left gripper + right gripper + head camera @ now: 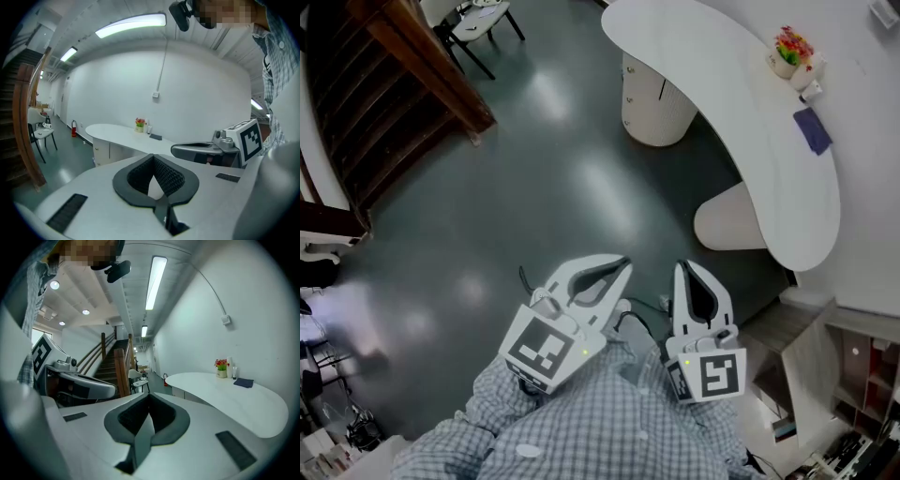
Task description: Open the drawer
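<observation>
Well ahead of both grippers, at twelve o'clock in the head view, the drawer (636,89) sits in a rounded white cabinet (664,120) under the smooth, curved white desk (750,122). Its knobbed front faces nine o'clock; I cannot tell its long axis. The left gripper (619,266) and right gripper (685,268) have their jaws together, empty.

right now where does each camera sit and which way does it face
Head view: on the person's head, facing steeply down at the white desk, left gripper, right gripper and checked sleeves.
Left gripper view: on the left gripper, facing along its closed jaws toward the desk; right gripper and shirt at right.
Right gripper view: on the right gripper, facing along its closed jaws toward the staircase; left gripper at left.
Shared: all show the desk's flower pot.
</observation>
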`<state>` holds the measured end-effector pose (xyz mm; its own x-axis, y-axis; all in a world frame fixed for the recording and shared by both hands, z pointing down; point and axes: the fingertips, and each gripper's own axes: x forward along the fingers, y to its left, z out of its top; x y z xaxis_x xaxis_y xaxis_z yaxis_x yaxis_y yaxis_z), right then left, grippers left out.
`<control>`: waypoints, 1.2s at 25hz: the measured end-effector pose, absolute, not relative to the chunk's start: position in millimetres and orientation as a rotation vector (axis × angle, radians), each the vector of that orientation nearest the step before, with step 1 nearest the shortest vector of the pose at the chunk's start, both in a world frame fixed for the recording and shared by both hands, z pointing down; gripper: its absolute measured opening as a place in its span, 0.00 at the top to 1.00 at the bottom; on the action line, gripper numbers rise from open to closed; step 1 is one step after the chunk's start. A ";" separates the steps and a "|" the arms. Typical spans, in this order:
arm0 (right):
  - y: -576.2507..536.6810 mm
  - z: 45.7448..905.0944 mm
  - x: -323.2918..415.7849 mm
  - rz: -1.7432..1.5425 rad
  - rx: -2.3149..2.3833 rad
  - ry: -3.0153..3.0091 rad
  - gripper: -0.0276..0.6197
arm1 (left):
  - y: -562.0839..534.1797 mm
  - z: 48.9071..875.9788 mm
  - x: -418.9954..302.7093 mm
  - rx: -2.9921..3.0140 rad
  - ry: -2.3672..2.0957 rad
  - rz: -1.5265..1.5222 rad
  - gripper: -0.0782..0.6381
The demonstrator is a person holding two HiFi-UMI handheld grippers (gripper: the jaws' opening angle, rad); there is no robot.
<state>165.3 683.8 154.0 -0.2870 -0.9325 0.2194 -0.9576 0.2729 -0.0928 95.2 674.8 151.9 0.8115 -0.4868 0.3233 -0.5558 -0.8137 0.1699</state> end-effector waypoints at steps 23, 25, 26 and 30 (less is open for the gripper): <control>553.8 149.9 139.1 0.334 1.911 -2.317 0.94 | 541.3 170.6 50.0 2.701 -0.696 0.527 0.89; 541.0 149.2 134.3 0.331 1.919 -2.314 0.94 | 529.3 172.5 43.5 2.700 -0.689 0.532 0.89; 535.0 149.3 131.8 0.325 1.920 -2.314 0.94 | 523.3 173.6 40.6 2.700 -0.686 0.532 0.89; 515.1 150.0 122.2 0.316 1.919 -2.317 0.94 | 501.9 174.4 26.5 2.699 -0.707 0.524 0.89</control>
